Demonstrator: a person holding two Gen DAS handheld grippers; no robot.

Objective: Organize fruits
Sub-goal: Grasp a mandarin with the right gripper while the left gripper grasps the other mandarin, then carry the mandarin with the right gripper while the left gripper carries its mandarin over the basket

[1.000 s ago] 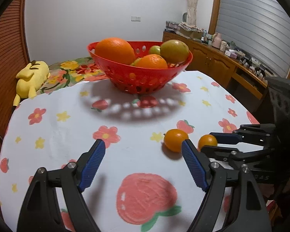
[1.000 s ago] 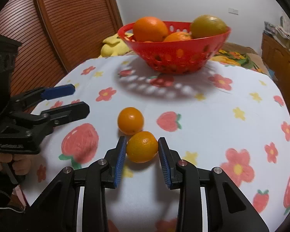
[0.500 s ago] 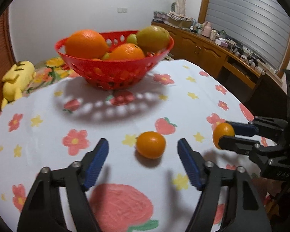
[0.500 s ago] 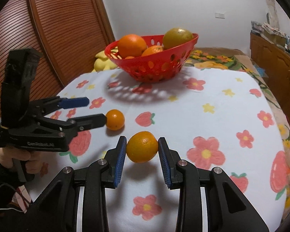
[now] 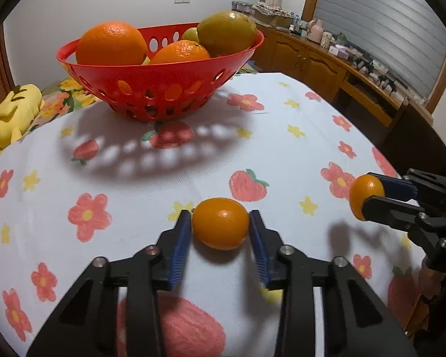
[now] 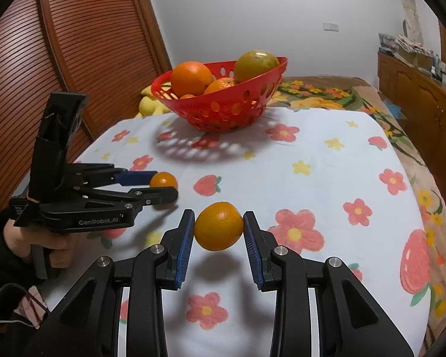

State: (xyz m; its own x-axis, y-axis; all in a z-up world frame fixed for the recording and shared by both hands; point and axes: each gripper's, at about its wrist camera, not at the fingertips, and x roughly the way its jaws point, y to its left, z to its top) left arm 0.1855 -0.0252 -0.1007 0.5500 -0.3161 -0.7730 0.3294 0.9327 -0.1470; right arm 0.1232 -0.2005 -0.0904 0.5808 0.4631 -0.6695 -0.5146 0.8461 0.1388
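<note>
Four fruits point(image 6: 190, 78) in red basket point(image 6: 223, 110)

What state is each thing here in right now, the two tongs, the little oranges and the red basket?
Left tongs: closed around a small orange that sits on the tablecloth.
Right tongs: gripping another small orange, lifted clear of the cloth.
Red basket: upright, holding several larger fruits.
</note>
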